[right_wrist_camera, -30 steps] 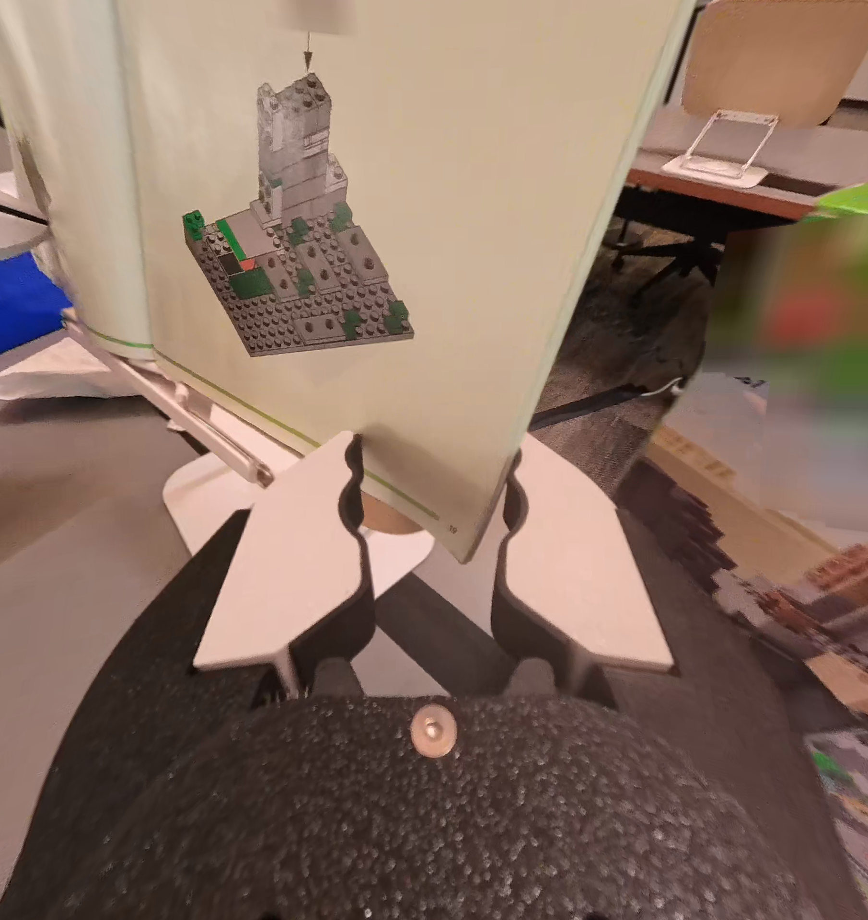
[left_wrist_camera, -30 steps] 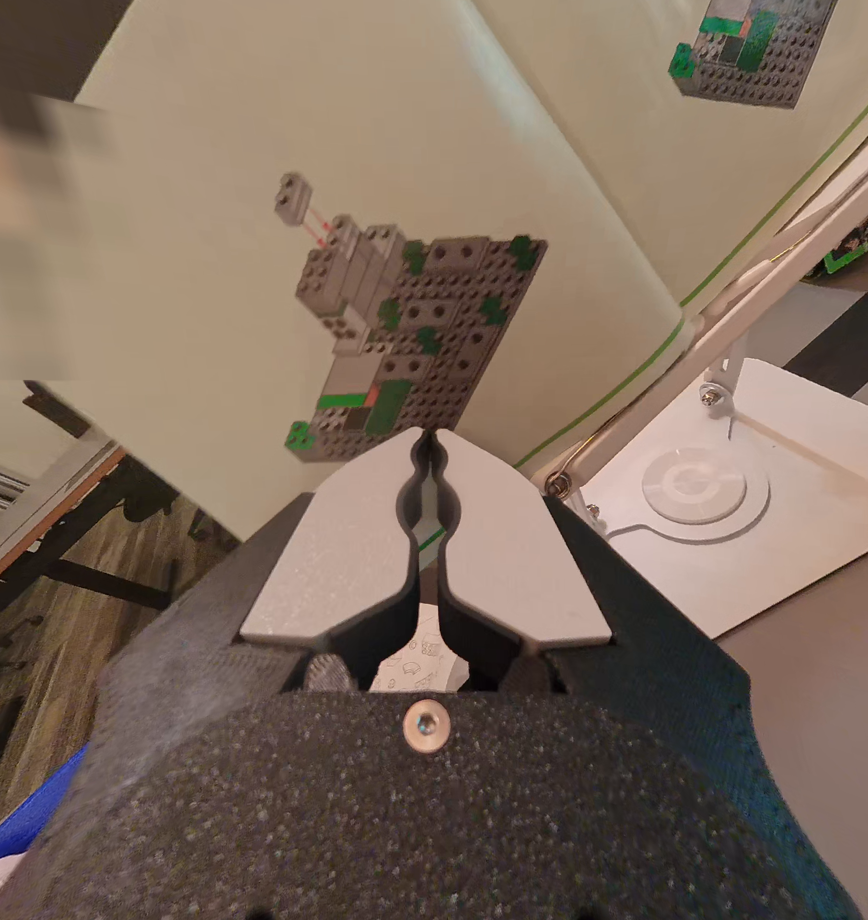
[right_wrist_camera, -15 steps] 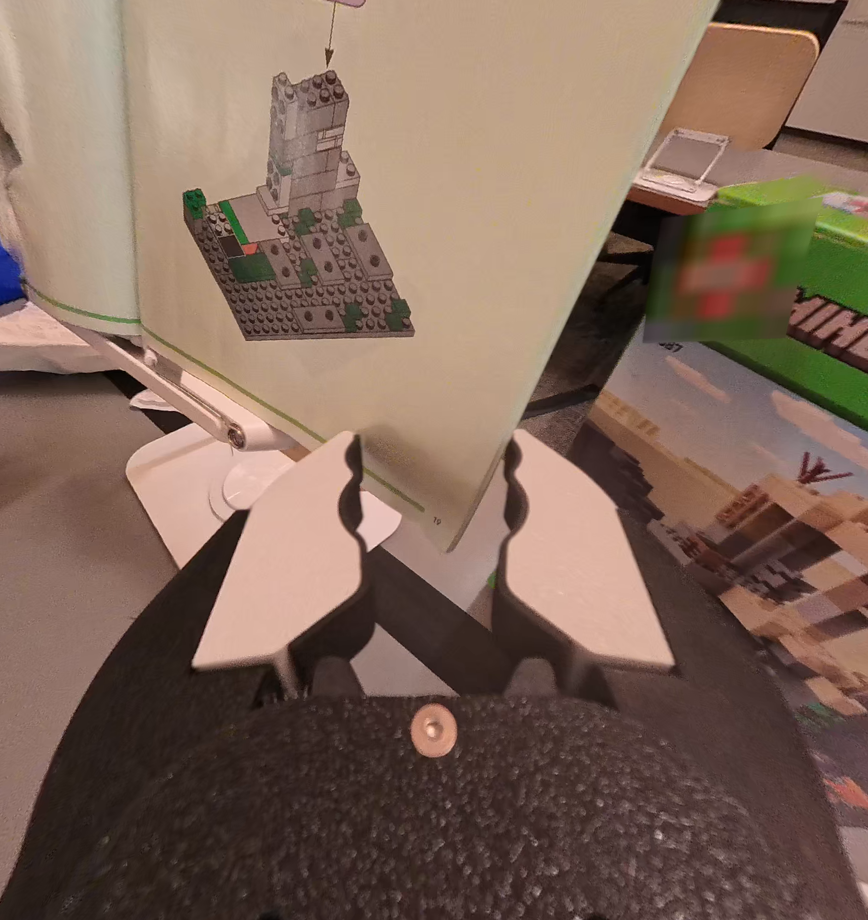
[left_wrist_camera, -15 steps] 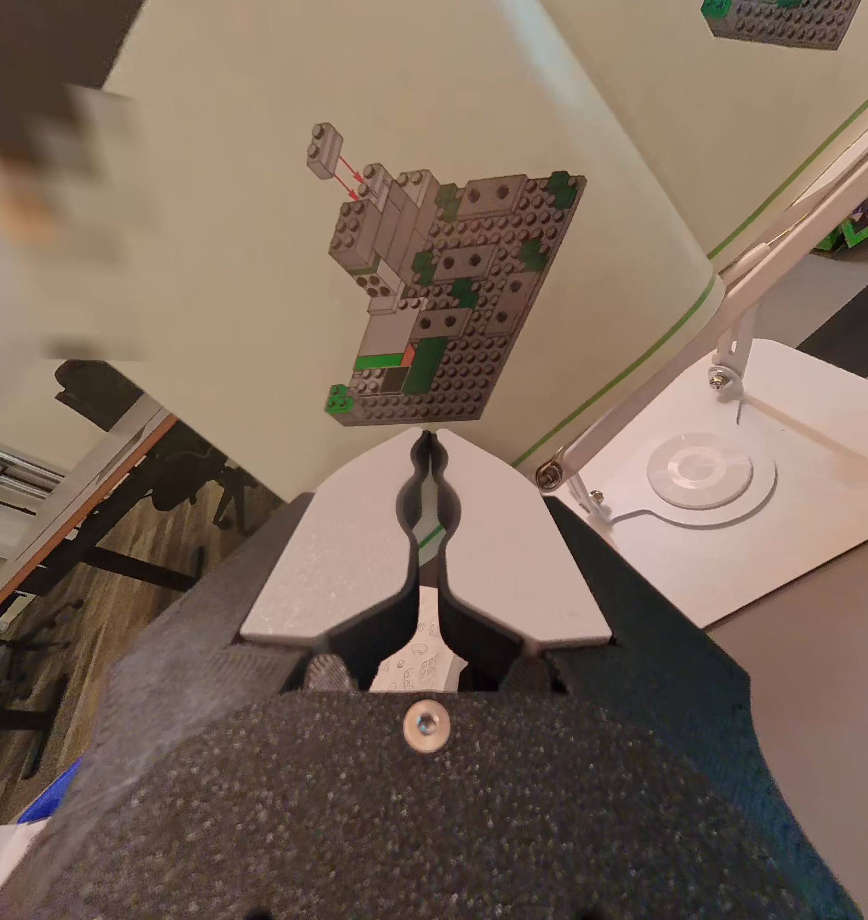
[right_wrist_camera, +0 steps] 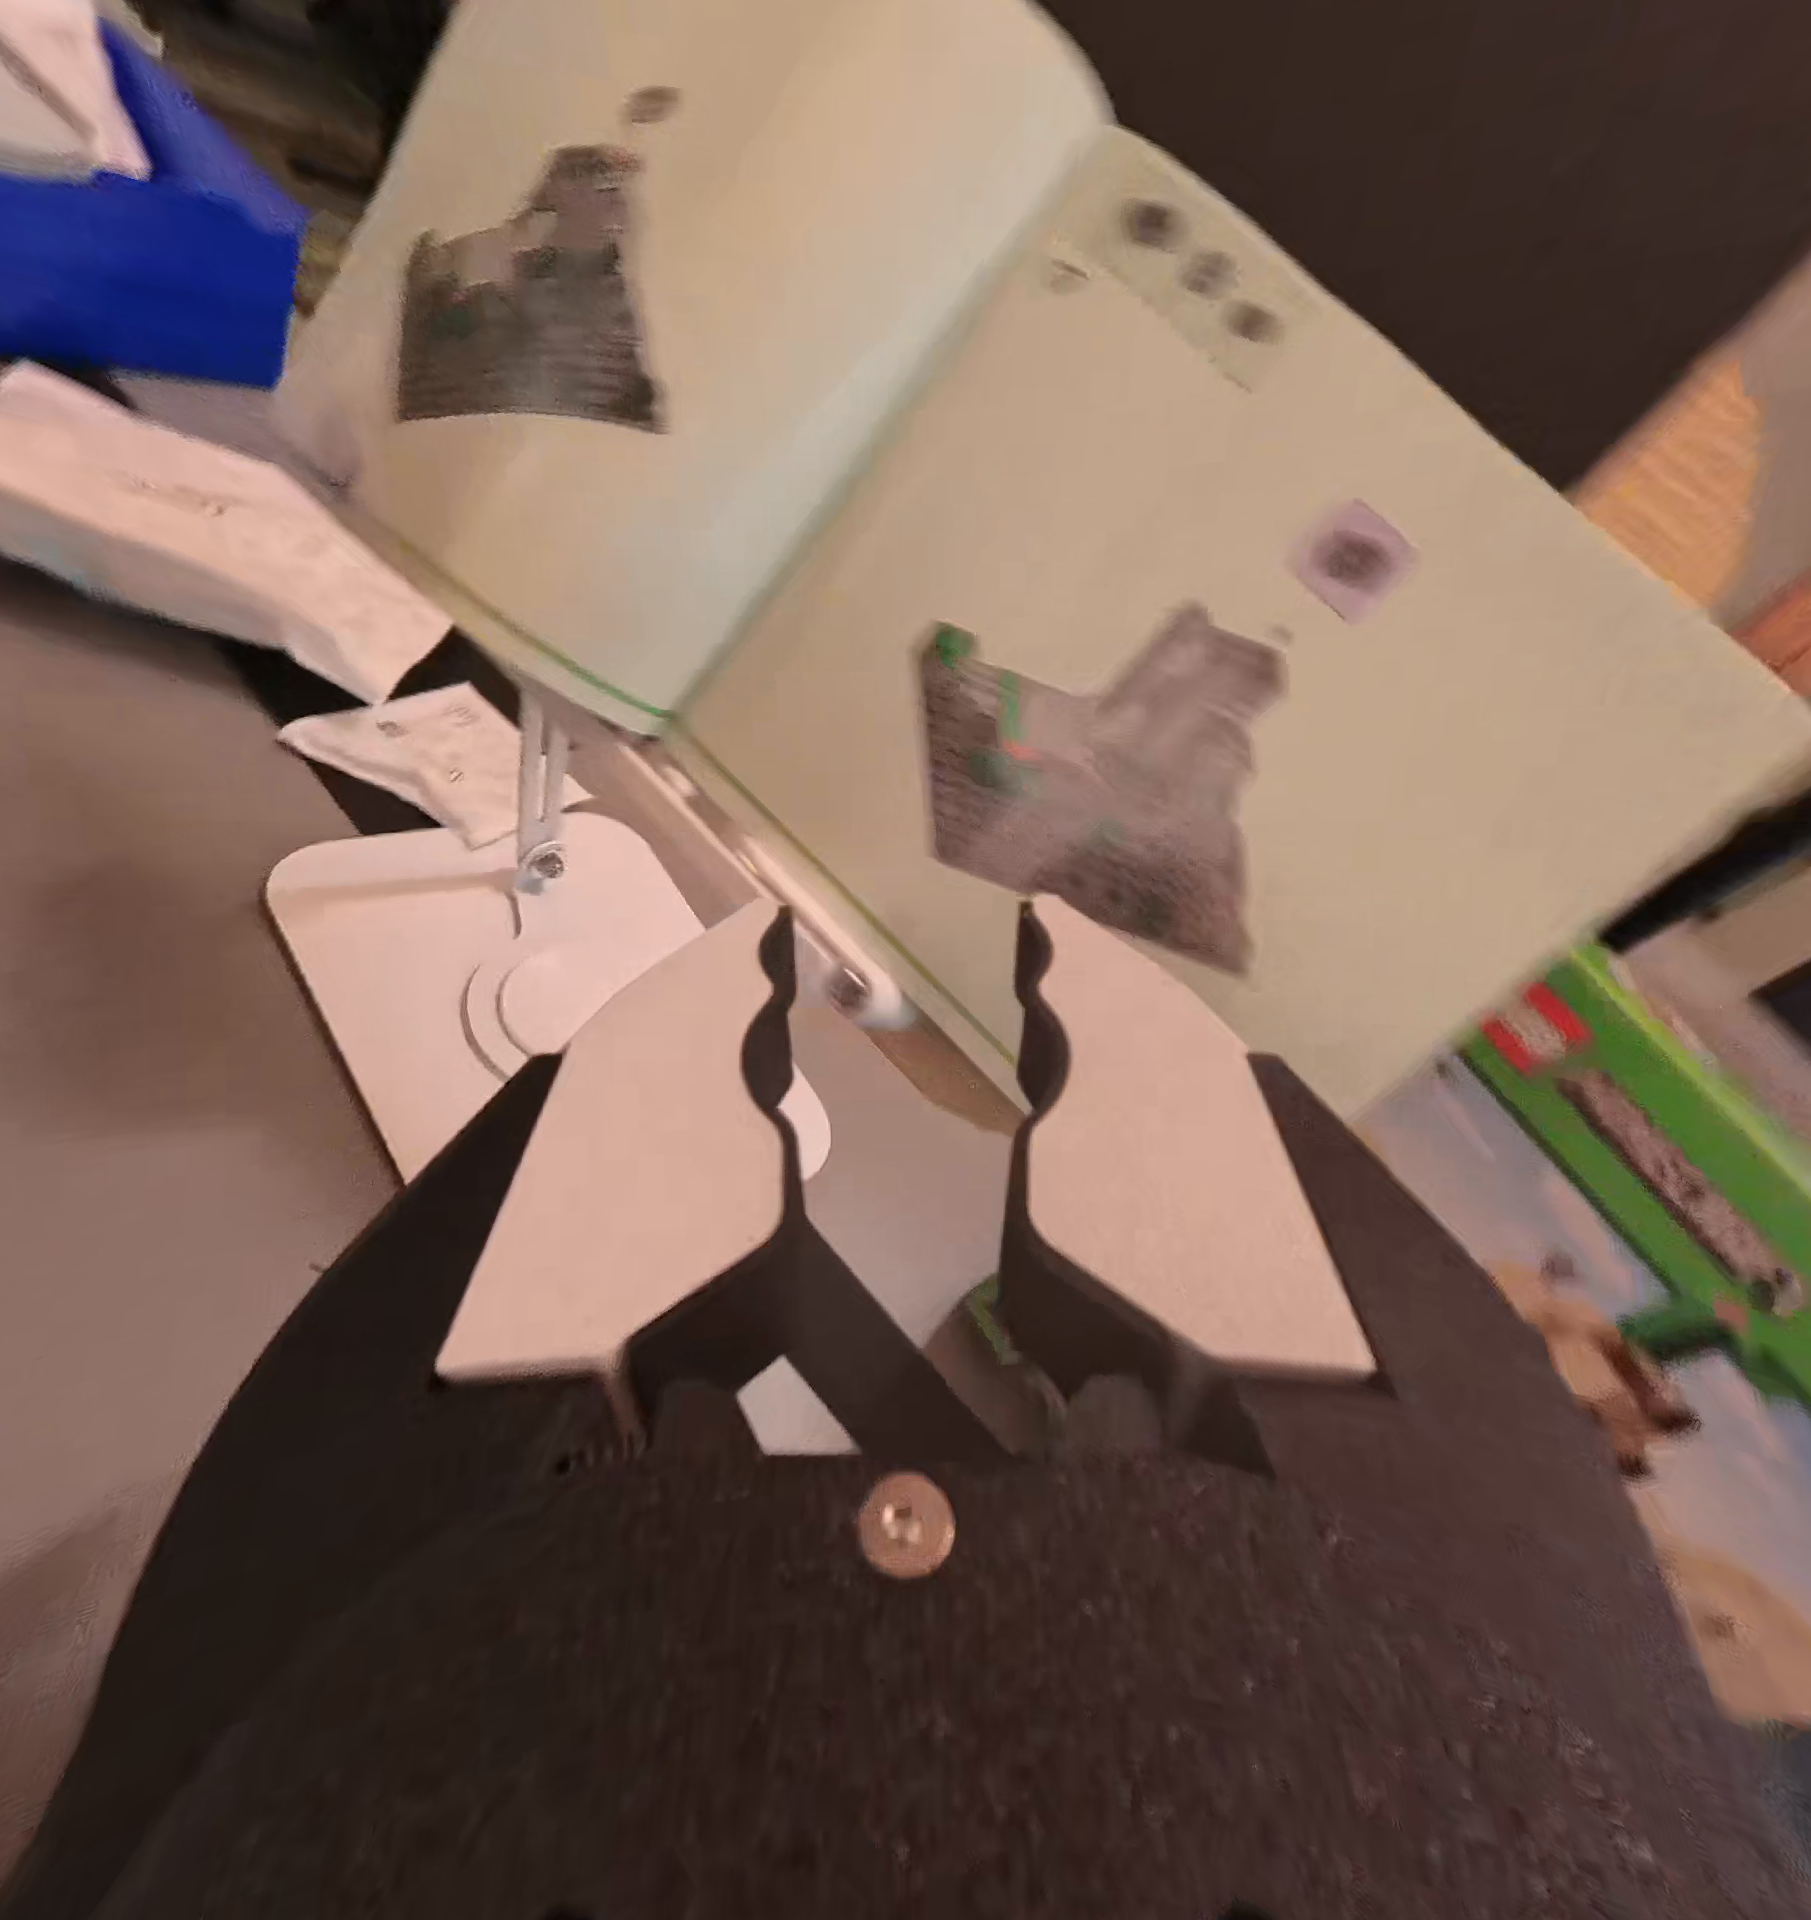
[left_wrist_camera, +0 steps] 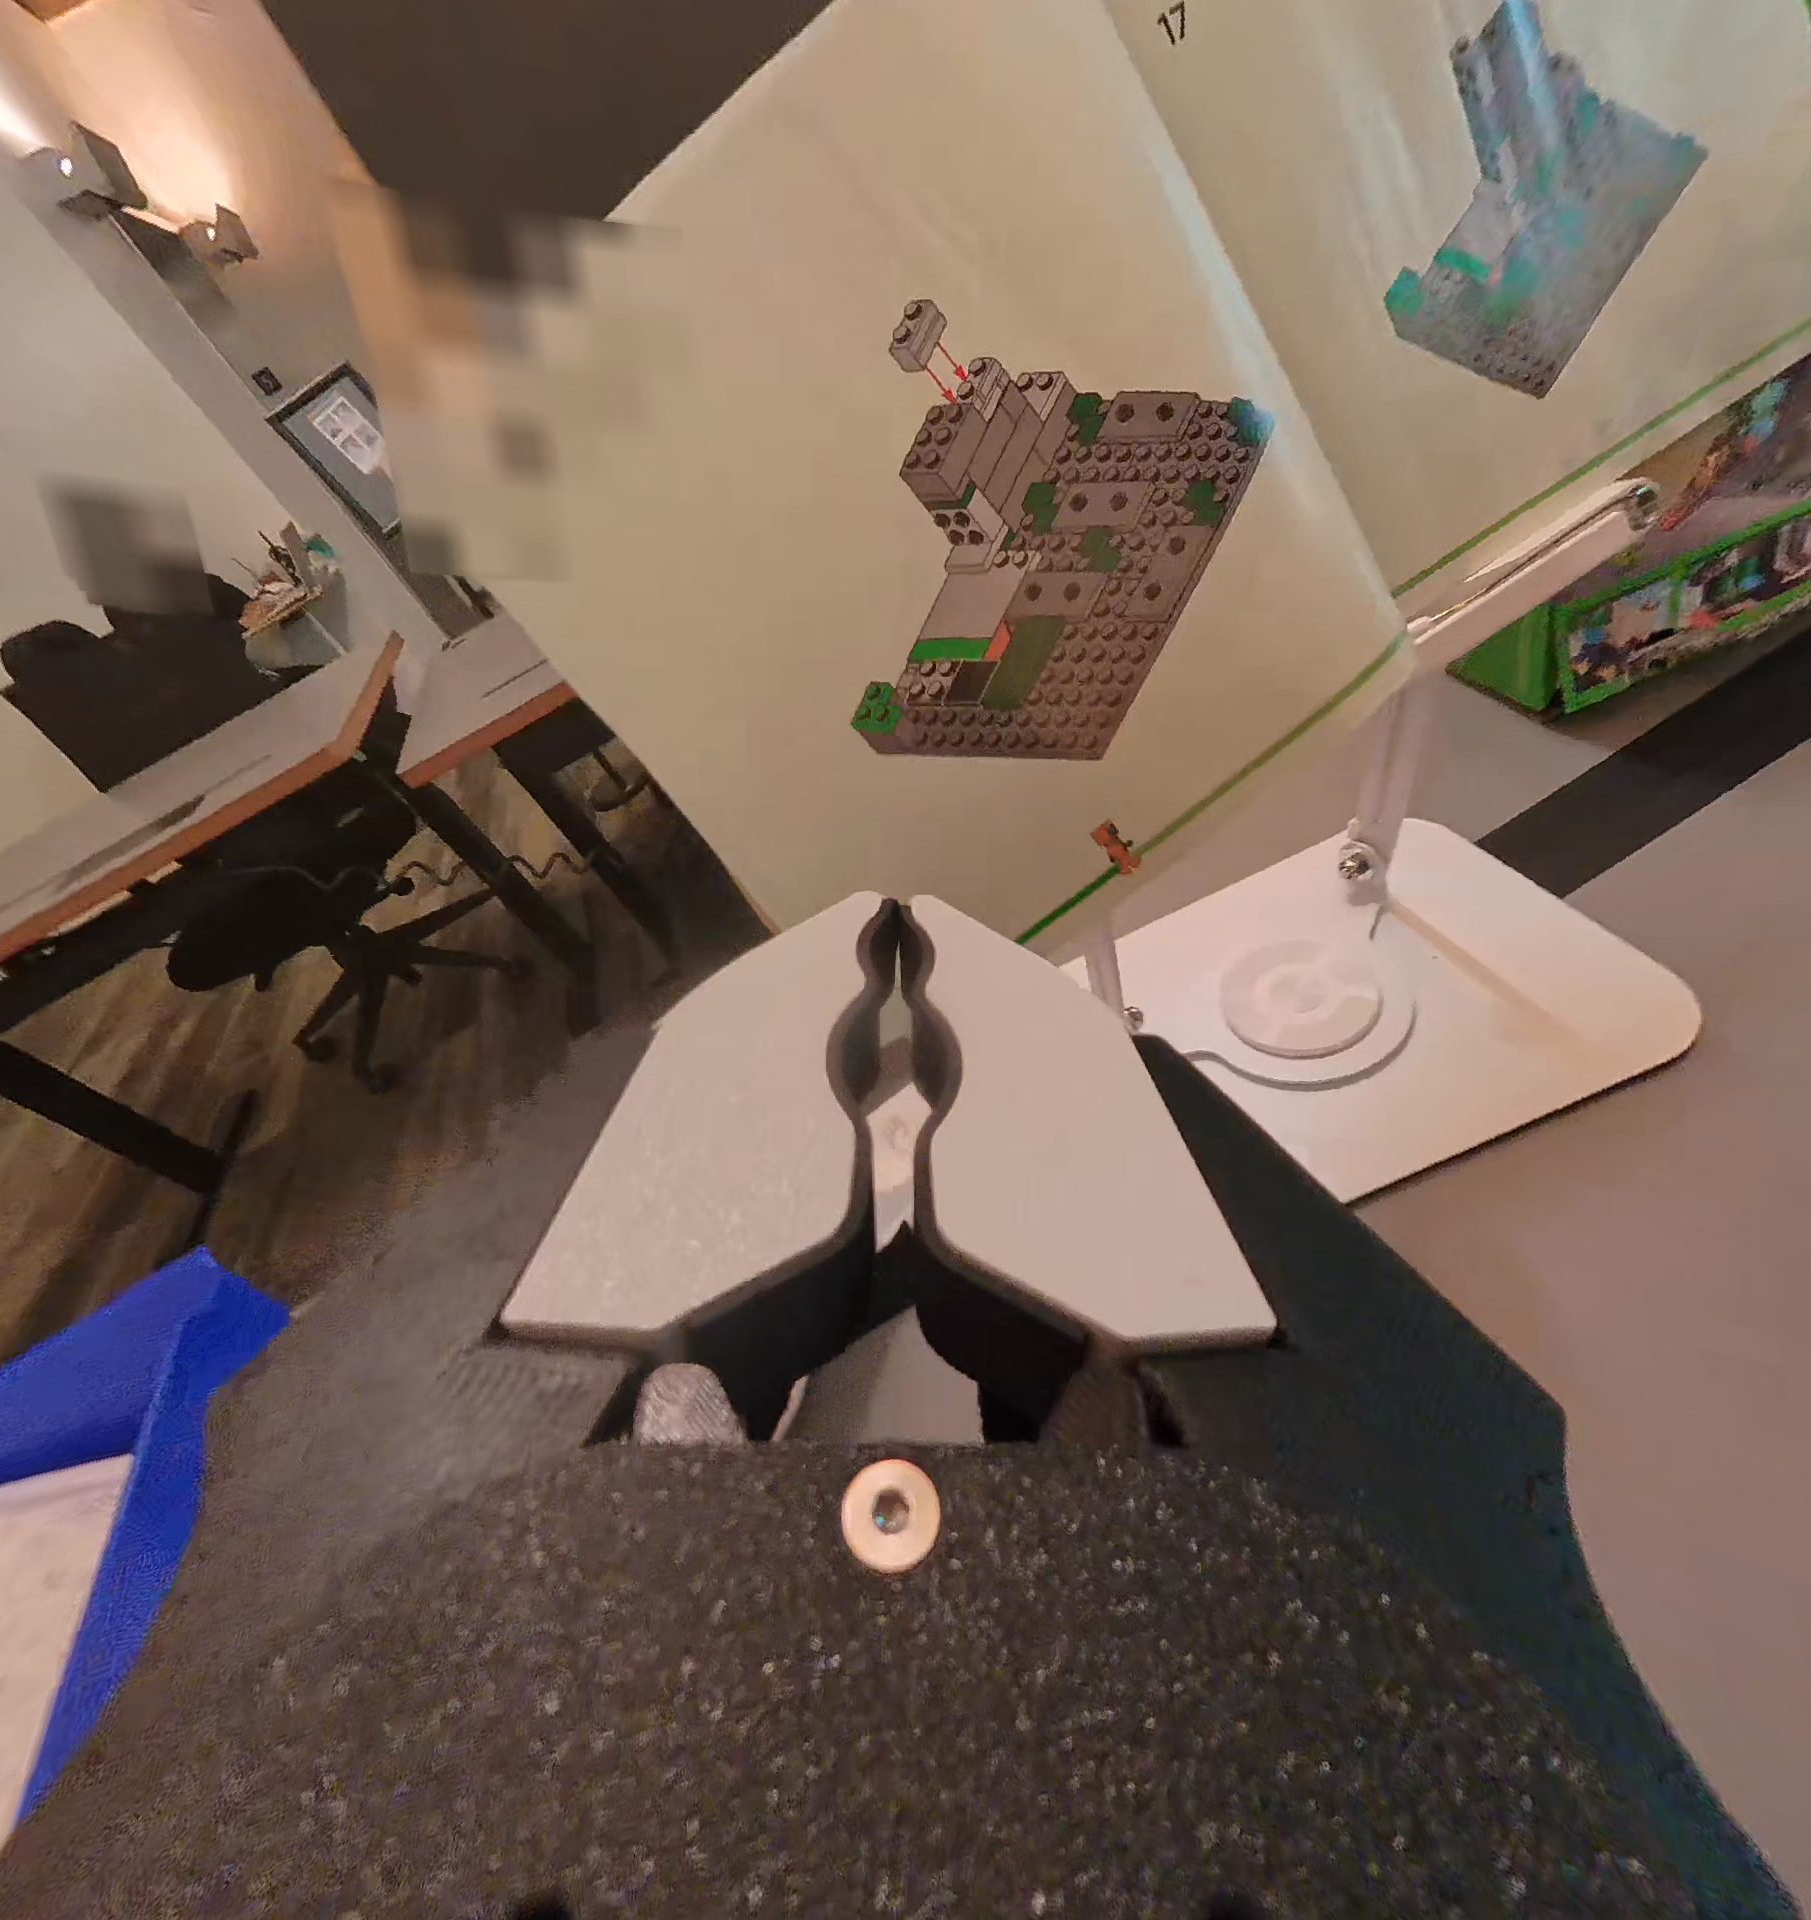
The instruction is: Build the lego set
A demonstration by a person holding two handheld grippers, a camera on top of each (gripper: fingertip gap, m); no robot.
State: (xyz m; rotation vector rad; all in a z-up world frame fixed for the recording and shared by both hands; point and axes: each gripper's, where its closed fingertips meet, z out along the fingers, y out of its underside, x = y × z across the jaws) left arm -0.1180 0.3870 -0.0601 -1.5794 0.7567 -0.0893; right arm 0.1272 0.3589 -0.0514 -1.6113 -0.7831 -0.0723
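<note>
We see the grey table point(left_wrist_camera: 1659, 1351), then the open lego instruction booklet point(left_wrist_camera: 984, 312) propped on a white stand point(left_wrist_camera: 1503, 987), just ahead of both tongs. Green lego box point(right_wrist_camera: 1649, 1143) lies right of it, blue bin point(left_wrist_camera: 101, 1382) left. Left gripper point(left_wrist_camera: 896, 914): tips pressed together, holding nothing we can make out. Right gripper point(right_wrist_camera: 906, 925): spread, empty; that view is blurred.

Straight ahead both grippers are pretty much walled off by the open instruction booklet point(left_wrist_camera: 984, 312) propped on its white stand point(left_wrist_camera: 1503, 997), with a green box point(right_wrist_camera: 1649, 1174) crowding the right, a blue bin point(left_wrist_camera: 101, 1382) on the left, and bare grey table point(right_wrist_camera: 101, 935) beside the stand's base.
</note>
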